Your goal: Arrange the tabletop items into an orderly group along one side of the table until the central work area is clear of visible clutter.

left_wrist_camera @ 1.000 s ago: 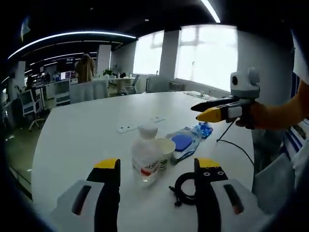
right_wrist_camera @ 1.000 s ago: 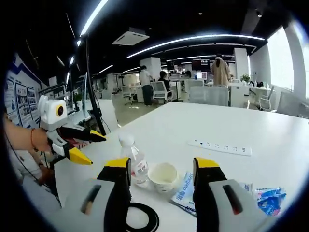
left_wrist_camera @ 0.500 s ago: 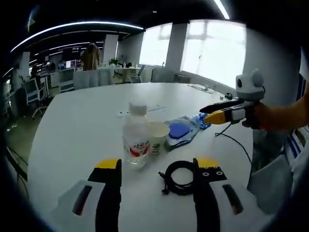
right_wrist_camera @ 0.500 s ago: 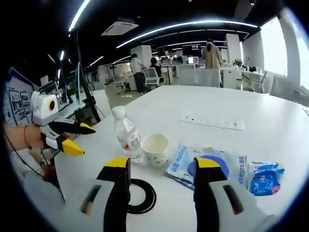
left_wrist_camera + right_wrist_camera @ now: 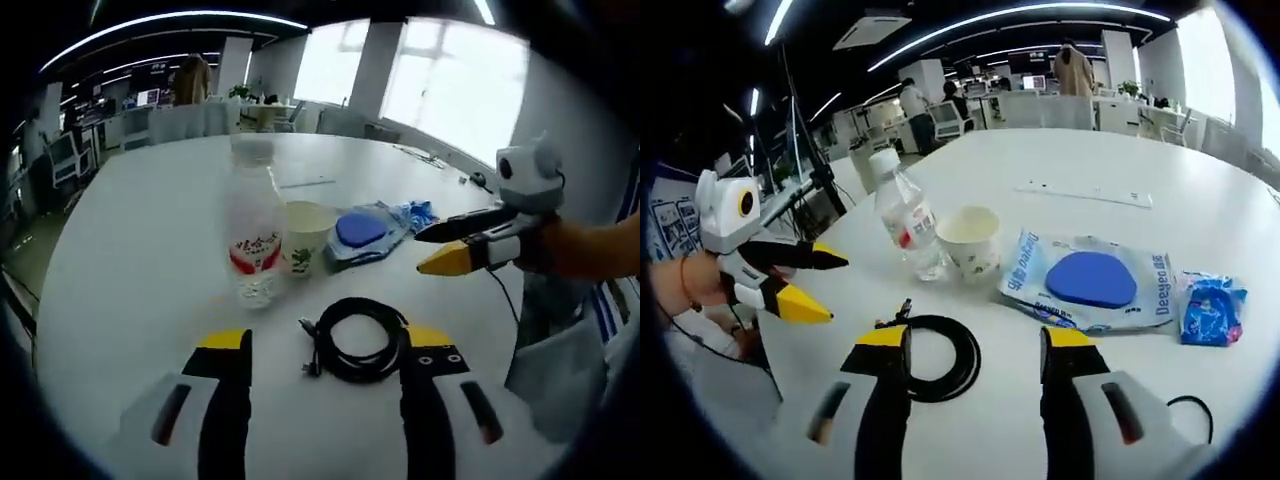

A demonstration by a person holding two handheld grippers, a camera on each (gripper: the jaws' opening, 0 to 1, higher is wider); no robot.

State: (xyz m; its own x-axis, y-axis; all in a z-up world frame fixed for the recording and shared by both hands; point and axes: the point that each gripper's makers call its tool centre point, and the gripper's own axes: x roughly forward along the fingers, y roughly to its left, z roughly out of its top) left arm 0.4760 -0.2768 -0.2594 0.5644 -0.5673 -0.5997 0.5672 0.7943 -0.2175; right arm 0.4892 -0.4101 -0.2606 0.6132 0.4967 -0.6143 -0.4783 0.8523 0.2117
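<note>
The white worktop [image 5: 1160,150] stood in an open office. Taking the paper cup [image 5: 971,238] as landmark: the blue-pad packet [image 5: 1087,280] lay just beside it, the water bottle [image 5: 904,214] on its other side, the coiled black cable [image 5: 930,357] nearer. Both hand-held grippers, left [image 5: 325,345] and right [image 5: 972,345], were released, jaws apart, grasping nothing. The cable looked limp, best pinched across its coil.

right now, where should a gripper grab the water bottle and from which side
Grip the water bottle on its body below the cap, jaws level, coming from the side away from the paper cup. It stands upright and round, and the cup sits close beside it.
</note>
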